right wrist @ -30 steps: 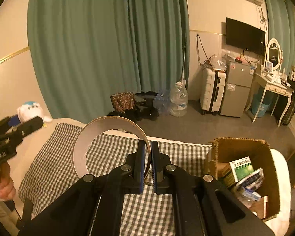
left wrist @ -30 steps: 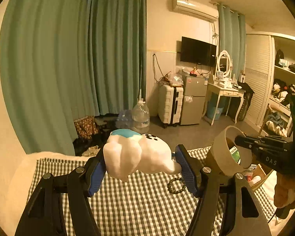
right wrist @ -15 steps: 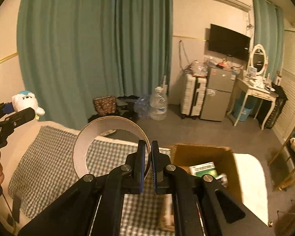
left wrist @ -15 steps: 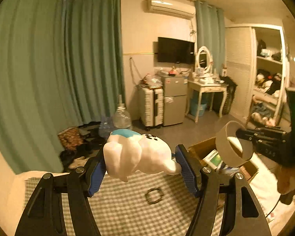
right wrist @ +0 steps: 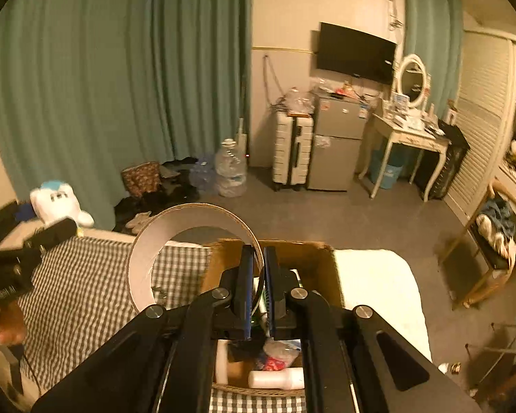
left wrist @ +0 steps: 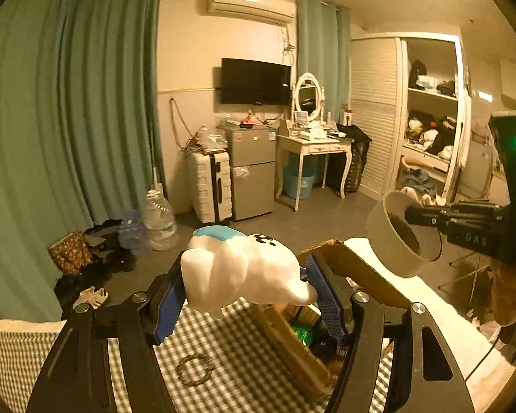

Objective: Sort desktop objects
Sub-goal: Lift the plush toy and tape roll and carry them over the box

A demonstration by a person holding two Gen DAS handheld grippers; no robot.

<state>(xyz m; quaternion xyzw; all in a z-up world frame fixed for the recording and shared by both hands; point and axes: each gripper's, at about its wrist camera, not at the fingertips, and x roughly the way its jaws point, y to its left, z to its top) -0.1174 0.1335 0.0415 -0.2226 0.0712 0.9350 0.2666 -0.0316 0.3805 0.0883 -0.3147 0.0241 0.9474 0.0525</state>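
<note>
Where gripper fingers [right wrist: 246, 289] overlap, box [right wrist: 220, 251] contents indistinct

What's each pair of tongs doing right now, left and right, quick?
Left tongs: closed on the white plush toy, held up off the checked cloth.
Right tongs: shut on the wall of the cardboard ring, above the cardboard box.

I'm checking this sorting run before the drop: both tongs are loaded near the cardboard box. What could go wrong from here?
The right tongs pinch only the thin wall of the cardboard ring; it could twist or slip.

The plush toy bulges past the left tongs and may snag the box flap.

The box already holds items, so things may land badly.
</note>
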